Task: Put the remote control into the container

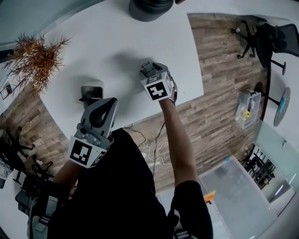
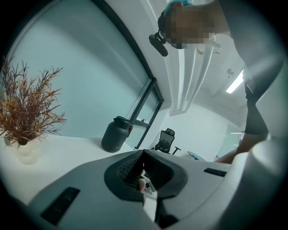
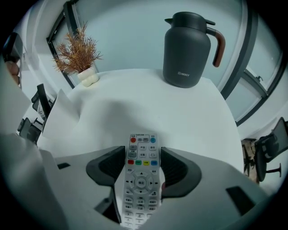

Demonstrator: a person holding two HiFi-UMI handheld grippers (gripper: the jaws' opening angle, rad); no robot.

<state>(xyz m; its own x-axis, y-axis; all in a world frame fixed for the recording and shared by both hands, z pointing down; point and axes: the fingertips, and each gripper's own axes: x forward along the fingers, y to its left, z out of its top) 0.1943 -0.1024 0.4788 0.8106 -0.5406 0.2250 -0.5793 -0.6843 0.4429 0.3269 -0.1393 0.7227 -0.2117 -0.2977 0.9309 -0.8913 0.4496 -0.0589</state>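
A white remote control (image 3: 141, 179) with coloured buttons lies lengthwise between the jaws of my right gripper (image 3: 142, 150). The jaws stand wide, with a thin gap on each side of it, so the pads are not pressing. In the head view only the remote's tip (image 1: 146, 68) shows past the right gripper (image 1: 152, 73), which points steeply down at the white table (image 1: 117, 42). A small dark container (image 1: 92, 93) stands on the table to the left, apart from both grippers. My left gripper (image 1: 111, 101) hangs near the table's front edge, its tips (image 2: 143, 152) together, holding nothing.
A dark kettle (image 1: 149, 7) stands at the table's far side, also seen as the kettle (image 3: 186, 49). A dried plant (image 1: 35, 58) in a white vase is at the left corner. The table's right edge (image 1: 198, 70) drops to wooden floor with office chairs (image 1: 261, 37) and a clear bin (image 1: 233, 186).
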